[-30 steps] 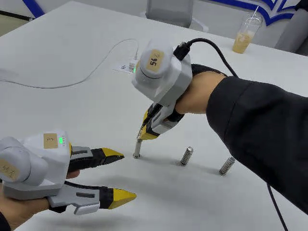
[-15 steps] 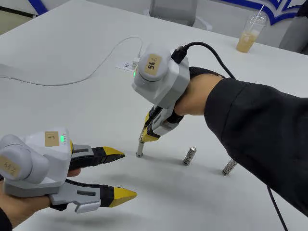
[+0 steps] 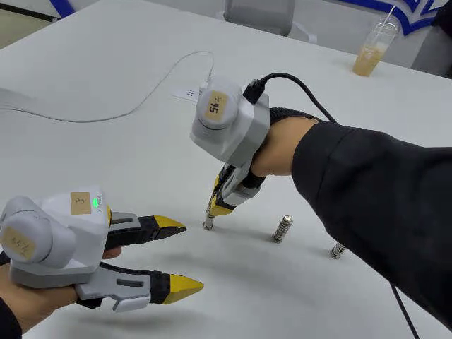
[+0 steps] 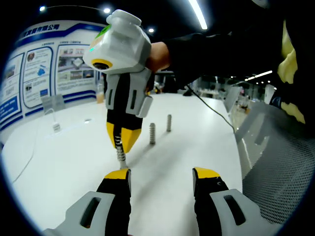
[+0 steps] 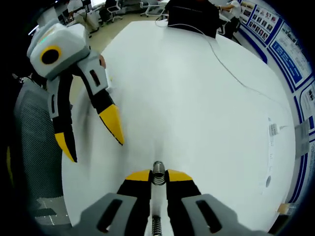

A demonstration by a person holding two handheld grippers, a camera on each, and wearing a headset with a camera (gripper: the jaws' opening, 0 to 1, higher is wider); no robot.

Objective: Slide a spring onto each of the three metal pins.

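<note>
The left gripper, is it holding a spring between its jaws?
No, the left gripper is open, its yellow tips wide apart with nothing between them.

Row of three on the white surface (image 3: 106, 162), well apart.
- Pin (image 3: 208, 225): thin metal, upright, base bare.
- Held spring (image 3: 210, 205): grey coil, upright, threaded over the pin's upper part and pinched between the yellow tips of the right hand-held gripper (image 3: 216, 209).
- Middle spring (image 3: 283, 228) and far spring (image 3: 338, 250): each stands sleeved on its own pin, free of any grip.
</note>
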